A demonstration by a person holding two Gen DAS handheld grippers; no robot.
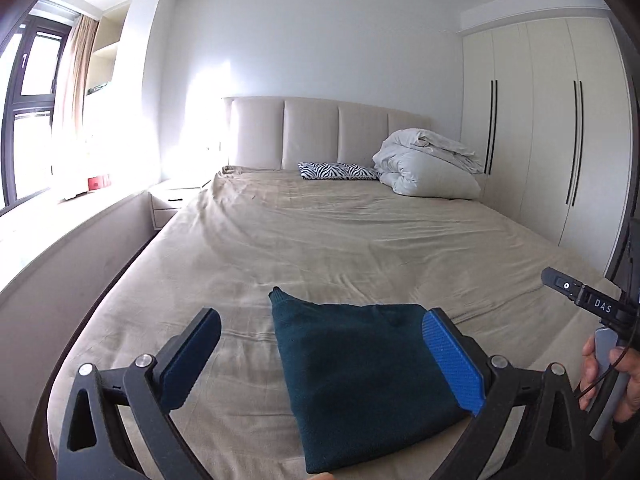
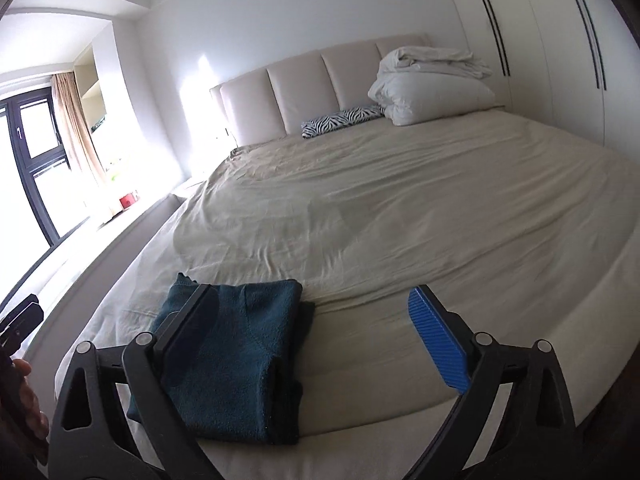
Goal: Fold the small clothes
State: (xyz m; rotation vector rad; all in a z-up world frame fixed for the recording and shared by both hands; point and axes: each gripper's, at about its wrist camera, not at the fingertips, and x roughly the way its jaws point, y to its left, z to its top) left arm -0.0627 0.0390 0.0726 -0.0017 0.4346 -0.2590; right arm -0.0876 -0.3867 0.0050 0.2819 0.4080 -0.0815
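Note:
A dark teal fleece garment [image 1: 360,376] lies folded in a flat stack near the foot of the bed [image 1: 320,232]. My left gripper [image 1: 324,364] is open above it, its blue-padded fingers [image 1: 452,360] spread wide, holding nothing. In the right wrist view the same garment [image 2: 240,360] lies low and left on the bed [image 2: 380,208]. My right gripper [image 2: 316,344] is open and empty, its left finger in front of the garment, its right finger [image 2: 438,344] over bare sheet. The right gripper's body and the hand holding it show at the left view's right edge [image 1: 592,304].
A white folded duvet [image 1: 428,164] and a zebra-print pillow [image 1: 336,170] lie at the padded headboard [image 1: 312,132]. A white wardrobe [image 1: 540,132] stands on the right. A window sill and nightstand [image 1: 172,200] run along the left. The beige sheet is wrinkled.

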